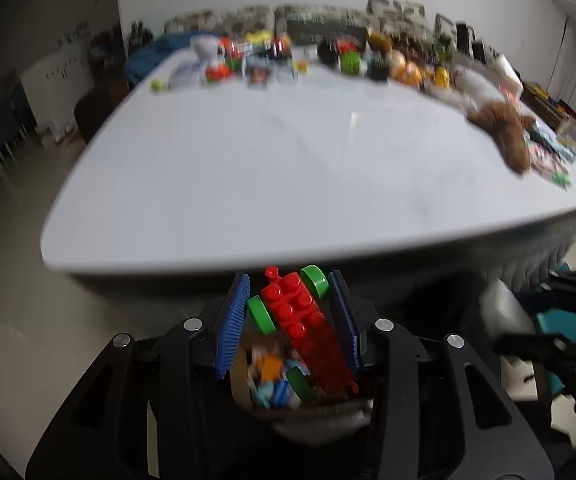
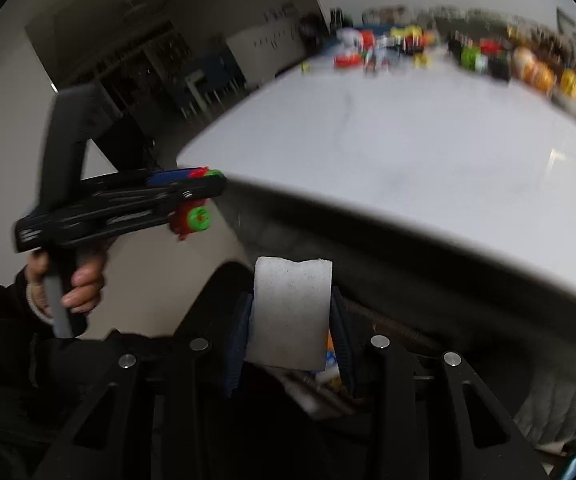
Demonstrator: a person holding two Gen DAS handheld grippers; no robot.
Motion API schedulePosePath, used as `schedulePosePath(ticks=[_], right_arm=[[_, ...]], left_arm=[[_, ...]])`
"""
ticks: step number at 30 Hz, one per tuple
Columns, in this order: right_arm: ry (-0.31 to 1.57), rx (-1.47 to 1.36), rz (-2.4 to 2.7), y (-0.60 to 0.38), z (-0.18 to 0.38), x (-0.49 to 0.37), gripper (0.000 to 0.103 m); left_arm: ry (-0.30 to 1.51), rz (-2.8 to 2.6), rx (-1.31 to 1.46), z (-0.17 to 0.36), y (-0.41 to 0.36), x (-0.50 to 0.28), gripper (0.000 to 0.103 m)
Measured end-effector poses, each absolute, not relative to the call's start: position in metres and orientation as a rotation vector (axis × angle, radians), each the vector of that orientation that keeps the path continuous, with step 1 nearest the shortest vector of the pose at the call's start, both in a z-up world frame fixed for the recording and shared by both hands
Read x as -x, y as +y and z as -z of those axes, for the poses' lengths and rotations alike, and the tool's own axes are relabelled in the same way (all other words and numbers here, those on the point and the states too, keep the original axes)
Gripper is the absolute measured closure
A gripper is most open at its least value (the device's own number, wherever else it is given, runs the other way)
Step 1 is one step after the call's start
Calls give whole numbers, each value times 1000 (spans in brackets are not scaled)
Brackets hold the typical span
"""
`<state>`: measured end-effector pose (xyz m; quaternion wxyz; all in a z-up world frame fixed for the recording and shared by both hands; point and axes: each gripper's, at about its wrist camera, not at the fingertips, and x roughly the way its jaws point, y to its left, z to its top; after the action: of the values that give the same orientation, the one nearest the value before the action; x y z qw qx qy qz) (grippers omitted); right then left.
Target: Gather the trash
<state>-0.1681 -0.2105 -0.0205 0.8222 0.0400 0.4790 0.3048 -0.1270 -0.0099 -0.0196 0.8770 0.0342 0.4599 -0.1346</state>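
The left gripper (image 1: 290, 312) is clamped on a red brick toy with green wheels (image 1: 302, 320), gripped skewed across the blue pads. The right gripper (image 2: 292, 320) pinches a pale sponge-like block (image 2: 290, 312). Both hang just off the near edge of the white worktop (image 1: 288, 168), above a container of mixed scraps (image 1: 272, 380). From where I stand, the toy could twist loose and miss it, landing on the floor. The block's hold looks shallow too; it may slip early.
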Motion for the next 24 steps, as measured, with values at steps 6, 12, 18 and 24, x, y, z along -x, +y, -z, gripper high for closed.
schedulePosePath(ticks=[6,12,18,24], right_arm=[[1132,-107,-582,-203,82,144,48],[1161,-81,-531,-198,106,135,44],[1114,-70,-518,-201,84,151,44],[980,-52,-515,-209,24,145,32]], left_arm=[[1093,262,-145,86,-17,132,40],[1189,208,-170,132,-18,124,22],[1176,196,-167,125,-15,122,22],[1154,216,-112,83,-4,119,22]])
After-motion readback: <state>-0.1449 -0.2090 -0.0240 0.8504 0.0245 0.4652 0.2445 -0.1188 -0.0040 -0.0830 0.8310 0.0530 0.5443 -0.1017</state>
